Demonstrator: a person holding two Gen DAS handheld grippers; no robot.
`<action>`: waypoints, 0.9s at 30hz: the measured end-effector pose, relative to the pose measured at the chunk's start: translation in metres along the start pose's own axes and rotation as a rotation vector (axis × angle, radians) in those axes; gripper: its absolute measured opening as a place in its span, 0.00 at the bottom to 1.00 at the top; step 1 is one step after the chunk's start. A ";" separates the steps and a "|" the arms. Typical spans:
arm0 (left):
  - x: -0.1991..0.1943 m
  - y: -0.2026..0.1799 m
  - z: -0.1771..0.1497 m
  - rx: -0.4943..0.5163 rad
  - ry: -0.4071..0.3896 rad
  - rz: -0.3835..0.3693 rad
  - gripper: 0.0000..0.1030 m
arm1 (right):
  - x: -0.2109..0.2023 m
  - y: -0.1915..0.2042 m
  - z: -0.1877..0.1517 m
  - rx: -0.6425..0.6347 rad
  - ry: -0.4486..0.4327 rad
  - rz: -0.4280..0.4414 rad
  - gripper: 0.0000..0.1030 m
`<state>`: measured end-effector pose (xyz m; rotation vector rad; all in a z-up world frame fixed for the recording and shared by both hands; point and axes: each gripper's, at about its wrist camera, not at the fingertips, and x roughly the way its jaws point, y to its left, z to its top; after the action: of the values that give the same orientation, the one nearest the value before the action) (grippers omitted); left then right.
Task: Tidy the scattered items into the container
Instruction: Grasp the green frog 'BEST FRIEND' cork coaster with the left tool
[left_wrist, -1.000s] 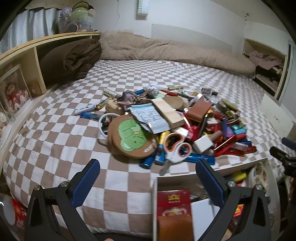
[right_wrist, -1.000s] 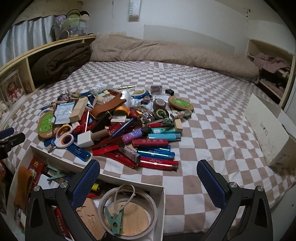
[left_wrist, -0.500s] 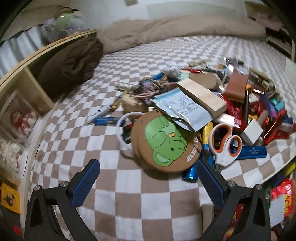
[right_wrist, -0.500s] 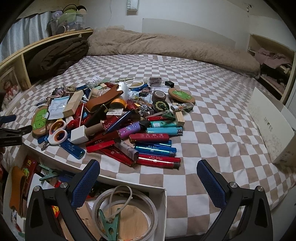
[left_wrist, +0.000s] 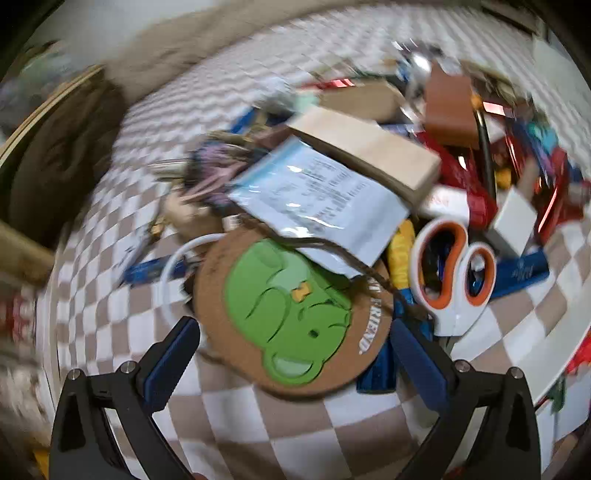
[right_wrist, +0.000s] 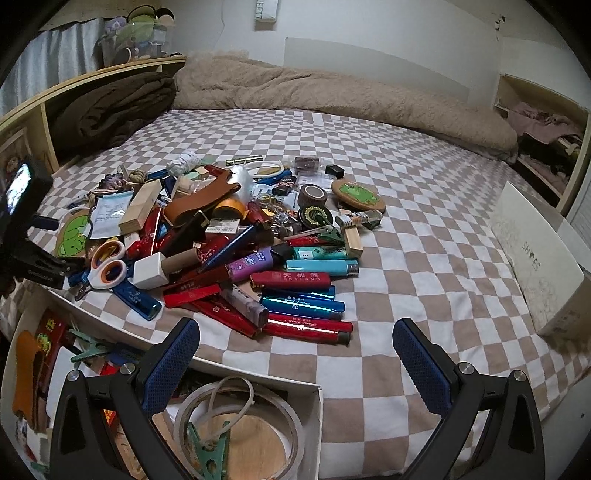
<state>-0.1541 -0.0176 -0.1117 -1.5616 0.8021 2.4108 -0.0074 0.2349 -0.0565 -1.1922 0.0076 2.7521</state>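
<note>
A heap of small items lies on the checkered bed. In the blurred left wrist view my left gripper (left_wrist: 294, 334) is open, its blue pads flanking a round cork coaster with a green frog (left_wrist: 291, 306). A paper packet (left_wrist: 317, 203) overlaps the coaster's far edge, and white scissors with orange handles (left_wrist: 454, 273) lie to its right. My right gripper (right_wrist: 293, 352) is open and holds nothing, hovering above the near edge of the white box (right_wrist: 314, 413) at the bed's side. A tape roll (right_wrist: 240, 424) and a green clip (right_wrist: 208, 454) lie in the box. Red and blue lighters (right_wrist: 306, 314) lie just ahead.
A white shoe box lid (right_wrist: 539, 258) rests on the bed at the right. A rolled beige duvet (right_wrist: 332, 96) runs along the far side, with a wooden shelf (right_wrist: 48, 107) and brown blanket (right_wrist: 114, 107) at the left. The left gripper's body (right_wrist: 26, 236) shows at the right view's left edge.
My left gripper has swung left off the box and dropped close over the frog coaster, which now lies between its pads. The right gripper has barely moved.
</note>
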 end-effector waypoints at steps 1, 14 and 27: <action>0.001 -0.002 0.003 0.022 0.004 0.000 1.00 | 0.000 -0.001 -0.001 0.002 0.000 0.001 1.00; -0.010 0.002 0.002 0.076 -0.051 -0.032 0.97 | 0.006 -0.017 -0.010 0.058 0.022 0.021 1.00; -0.031 0.044 -0.022 -0.160 -0.124 -0.131 0.60 | 0.002 -0.022 -0.011 0.034 -0.026 0.061 1.00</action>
<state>-0.1414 -0.0616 -0.0759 -1.4502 0.4790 2.4985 0.0023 0.2559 -0.0643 -1.1662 0.0885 2.8081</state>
